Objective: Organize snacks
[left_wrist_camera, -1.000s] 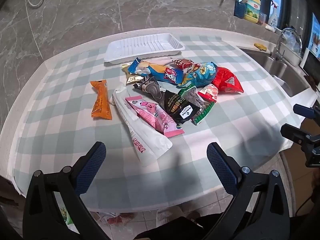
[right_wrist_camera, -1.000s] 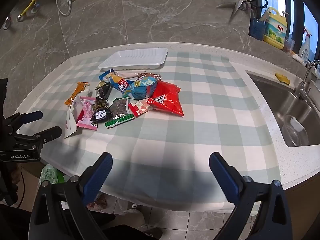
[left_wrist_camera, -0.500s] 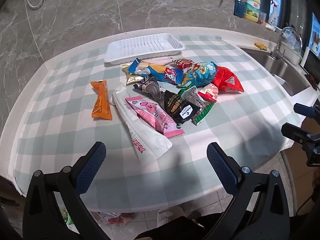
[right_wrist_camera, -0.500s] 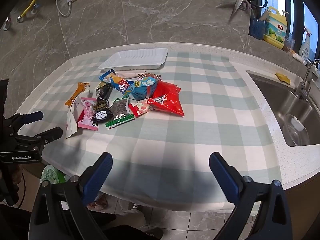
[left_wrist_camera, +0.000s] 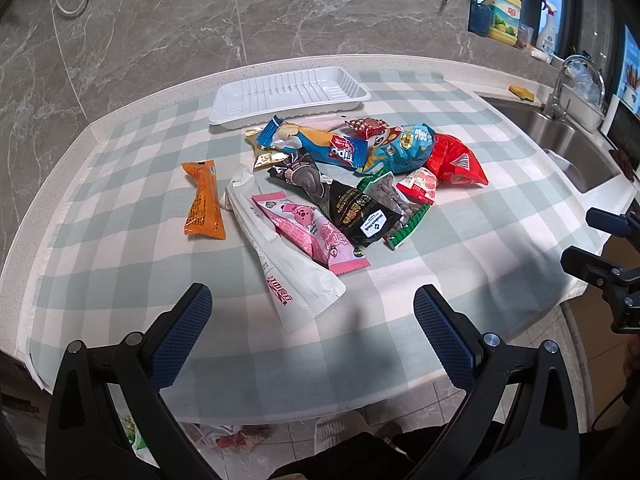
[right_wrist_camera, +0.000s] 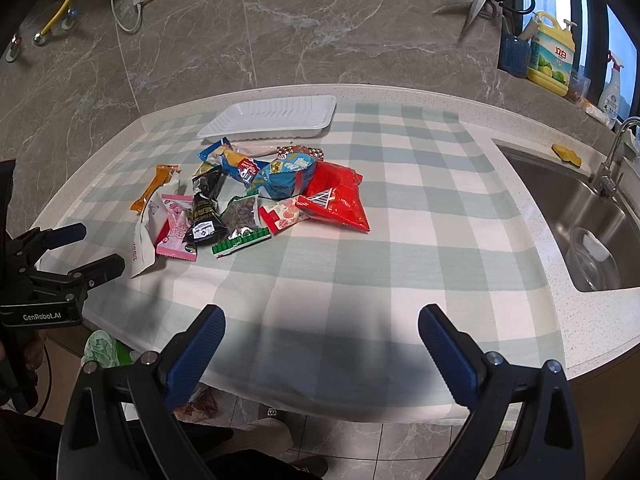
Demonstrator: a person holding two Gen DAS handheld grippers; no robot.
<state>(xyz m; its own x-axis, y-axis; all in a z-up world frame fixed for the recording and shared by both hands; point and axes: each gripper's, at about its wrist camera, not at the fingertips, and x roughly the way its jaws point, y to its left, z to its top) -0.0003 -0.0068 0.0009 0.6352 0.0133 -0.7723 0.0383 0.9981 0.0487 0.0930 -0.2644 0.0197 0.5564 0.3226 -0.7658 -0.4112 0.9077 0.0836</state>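
Observation:
A heap of snack packets lies on the checked cloth: an orange bar (left_wrist_camera: 203, 201), a white pouch (left_wrist_camera: 288, 268), a pink packet (left_wrist_camera: 310, 236), a black packet (left_wrist_camera: 358, 212), a blue Tipo pack (left_wrist_camera: 320, 146), a blue bag (left_wrist_camera: 400, 148) and a red bag (left_wrist_camera: 454, 162). An empty white tray (left_wrist_camera: 288, 94) stands behind them; it also shows in the right wrist view (right_wrist_camera: 272, 116). My left gripper (left_wrist_camera: 312, 312) is open and empty, near the table's front edge before the white pouch. My right gripper (right_wrist_camera: 320, 340) is open and empty, at the front edge right of the heap (right_wrist_camera: 256, 196).
A steel sink (right_wrist_camera: 580, 216) with a tap (left_wrist_camera: 564, 84) is set into the counter at the right. A yellow sponge (right_wrist_camera: 566, 154) lies behind it. A detergent bottle (right_wrist_camera: 550, 56) and scissors (right_wrist_camera: 478, 4) are at the marble wall. Litter lies on the floor below the table edge.
Both grippers have crept slightly forward toward the table. The snacks and tray have not moved, and both grippers remain open.

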